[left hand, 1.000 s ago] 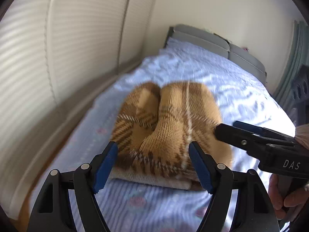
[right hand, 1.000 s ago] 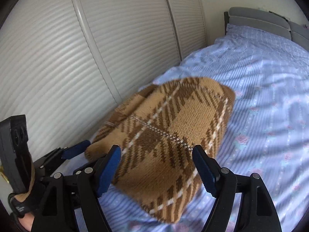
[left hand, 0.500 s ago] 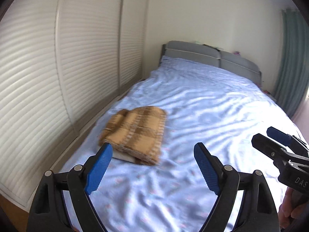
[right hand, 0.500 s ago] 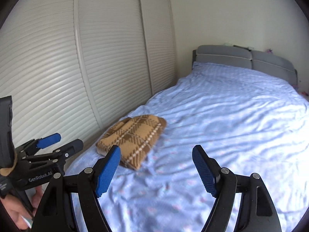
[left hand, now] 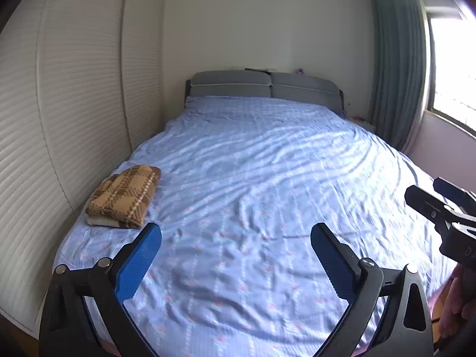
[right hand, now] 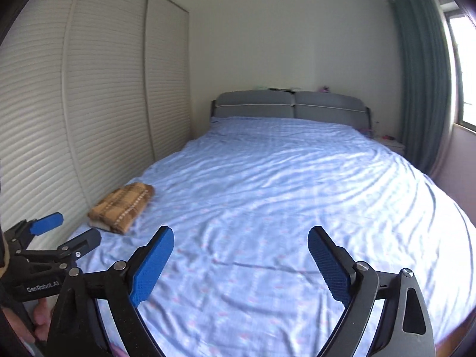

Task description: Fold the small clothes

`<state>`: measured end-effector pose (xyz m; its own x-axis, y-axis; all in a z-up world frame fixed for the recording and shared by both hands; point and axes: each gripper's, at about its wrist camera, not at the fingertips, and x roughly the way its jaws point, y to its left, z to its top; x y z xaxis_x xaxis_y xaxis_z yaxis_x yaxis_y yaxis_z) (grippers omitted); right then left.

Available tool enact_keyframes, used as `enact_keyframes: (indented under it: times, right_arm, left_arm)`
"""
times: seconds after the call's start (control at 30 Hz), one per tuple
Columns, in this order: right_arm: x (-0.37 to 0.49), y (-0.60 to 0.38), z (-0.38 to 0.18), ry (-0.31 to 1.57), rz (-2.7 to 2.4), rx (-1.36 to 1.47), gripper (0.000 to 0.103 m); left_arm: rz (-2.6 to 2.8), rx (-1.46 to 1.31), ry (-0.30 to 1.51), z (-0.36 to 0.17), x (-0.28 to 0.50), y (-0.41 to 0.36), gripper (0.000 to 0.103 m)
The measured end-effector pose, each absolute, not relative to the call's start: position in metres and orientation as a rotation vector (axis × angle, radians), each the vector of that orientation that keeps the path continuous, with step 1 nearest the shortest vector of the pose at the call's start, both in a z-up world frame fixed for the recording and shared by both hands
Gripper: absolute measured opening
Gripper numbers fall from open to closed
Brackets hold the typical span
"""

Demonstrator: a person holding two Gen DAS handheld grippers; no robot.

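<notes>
- Folded brown plaid sweater (left hand: 125, 195) lying near the left edge of the bed (left hand: 267, 178), close to the louvered wardrobe doors (left hand: 74, 104); resting on top of a folded cream garment (left hand: 101, 221) whose edge peeks out below at the near end.
- Same sweater (right hand: 123, 206) seen from the right wrist view as a compact flat bundle, plaid face up, touched by neither tool.
- Left gripper (left hand: 236, 255) held above the foot end of the bed, blue-padded fingers (left hand: 138, 263) spread wide, gripping nothing, well apart from the sweater.
- Right gripper (right hand: 241, 263) likewise over the near part of the bed, fingers (right hand: 153, 267) wide apart, nothing between them.
- Left gripper also visible at the left margin of the right wrist view (right hand: 61, 236), its fingers parted; part of a hand below it, mostly hidden.
- Right gripper visible at the right margin of the left wrist view (left hand: 434, 195), side on, with a bare hand (left hand: 455, 306) underneath.
- Bed covered with a wrinkled light-blue sheet bearing small pink flowers; grey padded headboard (left hand: 264, 84) at the far end.
- Teal curtain (left hand: 395, 68) hanging beside a bright window (left hand: 452, 68) on the right of the room.
</notes>
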<state>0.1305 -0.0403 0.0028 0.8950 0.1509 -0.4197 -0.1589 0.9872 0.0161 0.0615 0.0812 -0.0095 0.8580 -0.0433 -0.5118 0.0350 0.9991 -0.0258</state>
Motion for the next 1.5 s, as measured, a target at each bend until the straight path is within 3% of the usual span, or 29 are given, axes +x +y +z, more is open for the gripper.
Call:
enact_keyframes:
  times: [0.33, 0.77, 1.5]
  right_arm:
    - [0.069, -0.123, -0.011, 0.416, 0.030, 0.017, 0.096]
    - [0.013, -0.144, -0.039, 0.424, -0.014, -0.004, 0.097]
    - [0.005, -0.146, -0.050, 0.459, -0.007, 0.003, 0.097]
  left_arm:
    - [-0.050, 0.018, 0.533, -0.018, 0.015, 0.017, 0.103]
    - [0.004, -0.028, 0.551, -0.056, -0.043, 0.017, 0.103]
    - [-0.011, -0.012, 0.543, -0.060, -0.048, 0.016, 0.103]
